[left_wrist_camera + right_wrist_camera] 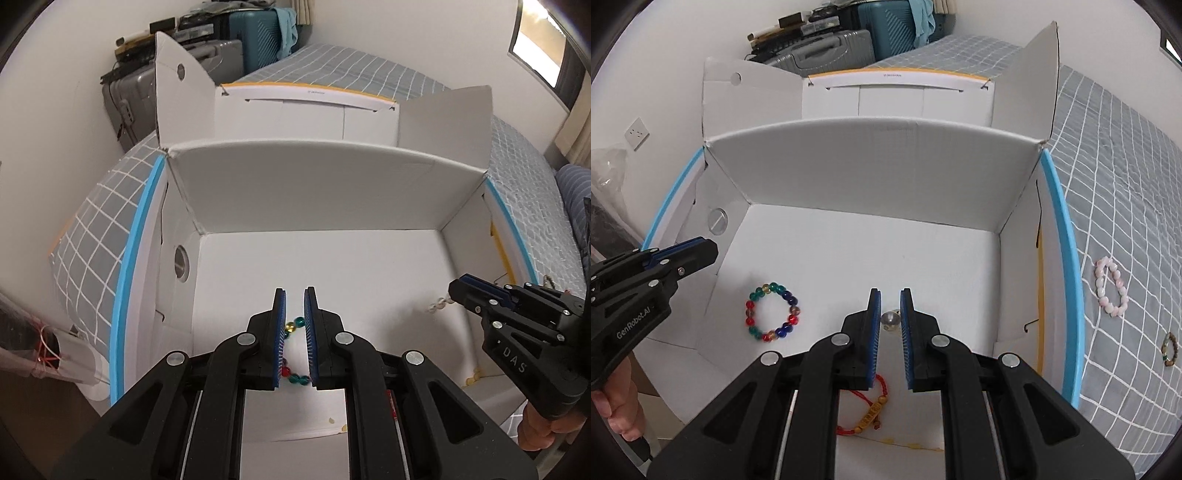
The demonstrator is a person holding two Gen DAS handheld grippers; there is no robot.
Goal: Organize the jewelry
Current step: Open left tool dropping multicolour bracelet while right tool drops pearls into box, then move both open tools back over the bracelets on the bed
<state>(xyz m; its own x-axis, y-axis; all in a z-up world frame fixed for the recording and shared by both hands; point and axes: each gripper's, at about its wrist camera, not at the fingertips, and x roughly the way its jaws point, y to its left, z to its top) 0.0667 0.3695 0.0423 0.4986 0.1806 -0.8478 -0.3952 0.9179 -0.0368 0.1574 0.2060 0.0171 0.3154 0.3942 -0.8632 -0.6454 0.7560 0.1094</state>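
A multicolour glass-bead bracelet [772, 312] lies on the floor of the white box [871, 243], at its left. In the left wrist view it [294, 325] shows between my left gripper's [294, 317] pads, below them; the jaws stand slightly apart, not gripping. My right gripper [891, 314] is slightly open and empty above a clear bead [889, 320]. A red cord bracelet with a gold charm [870, 415] lies on the box floor under it. A pink bead bracelet [1112, 286] and a dark bead bracelet [1169, 349] lie on the bed outside the box.
The box stands on a grey checked bedspread [1126, 184] with its flaps [1027, 77] upright. Suitcases [827, 48] stand against the far wall. A pale bead string [437, 304] lies near the right gripper [461, 286] in the left wrist view.
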